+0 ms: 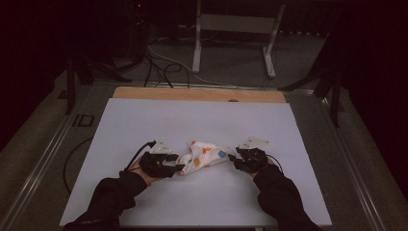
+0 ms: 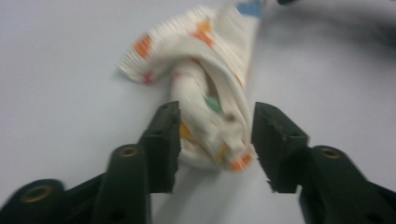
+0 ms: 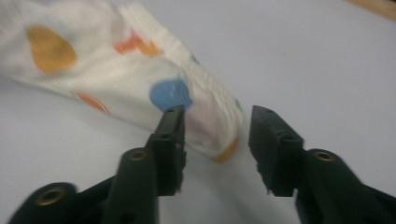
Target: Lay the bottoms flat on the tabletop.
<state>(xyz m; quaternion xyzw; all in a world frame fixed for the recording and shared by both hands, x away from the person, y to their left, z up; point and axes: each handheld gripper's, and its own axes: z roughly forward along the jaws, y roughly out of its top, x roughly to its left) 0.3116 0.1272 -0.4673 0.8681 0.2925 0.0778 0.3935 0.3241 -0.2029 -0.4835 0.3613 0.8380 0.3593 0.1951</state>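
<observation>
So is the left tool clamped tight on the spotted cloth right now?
No, in the left gripper view the left tool has its jaws apart, with the bunched end of the spotted cloth lying loose between them.

You have no writing, label, brand, number or sign to read anywhere here. The cloth (image 1: 204, 156) between your hands carries only coloured spots, with no letters on it. The grey plates on top of your grippers look blank, too small and dim to show any marking.
</observation>
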